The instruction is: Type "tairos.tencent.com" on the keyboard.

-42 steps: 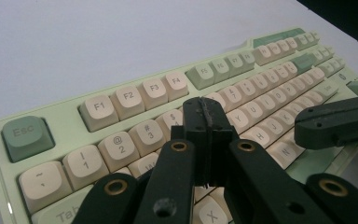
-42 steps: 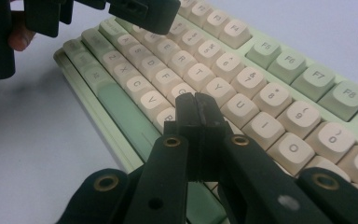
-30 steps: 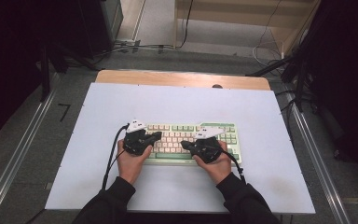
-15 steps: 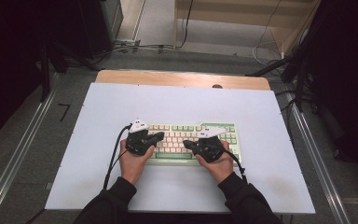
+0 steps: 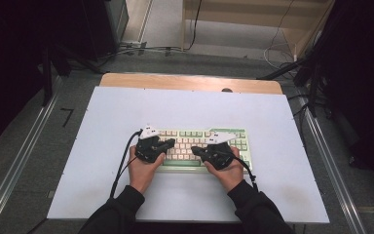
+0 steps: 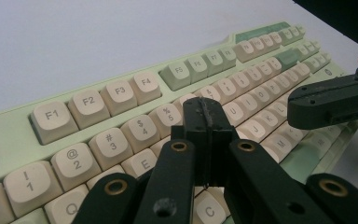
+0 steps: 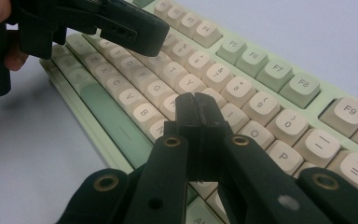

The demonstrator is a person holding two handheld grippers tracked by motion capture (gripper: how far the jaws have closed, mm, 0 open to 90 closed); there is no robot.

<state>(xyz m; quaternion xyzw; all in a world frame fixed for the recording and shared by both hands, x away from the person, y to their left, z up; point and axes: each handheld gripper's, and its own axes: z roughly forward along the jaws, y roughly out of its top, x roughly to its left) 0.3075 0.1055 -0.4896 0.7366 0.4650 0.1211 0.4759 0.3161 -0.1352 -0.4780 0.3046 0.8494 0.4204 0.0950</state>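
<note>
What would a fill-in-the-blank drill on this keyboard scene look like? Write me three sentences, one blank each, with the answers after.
1. The jaws of the left gripper are ____, with nothing between them.
2. Both grippers hover over a pale green and cream ____, which lies on the white table.
3. In the right gripper view, the tips of the right gripper point at the letter keys, while the long green ____ bar runs along the keyboard's near edge.

Missing words: shut; keyboard; space

Left hand-held gripper (image 5: 169,143) edged slightly right over keyboard (image 5: 241,138)
</note>
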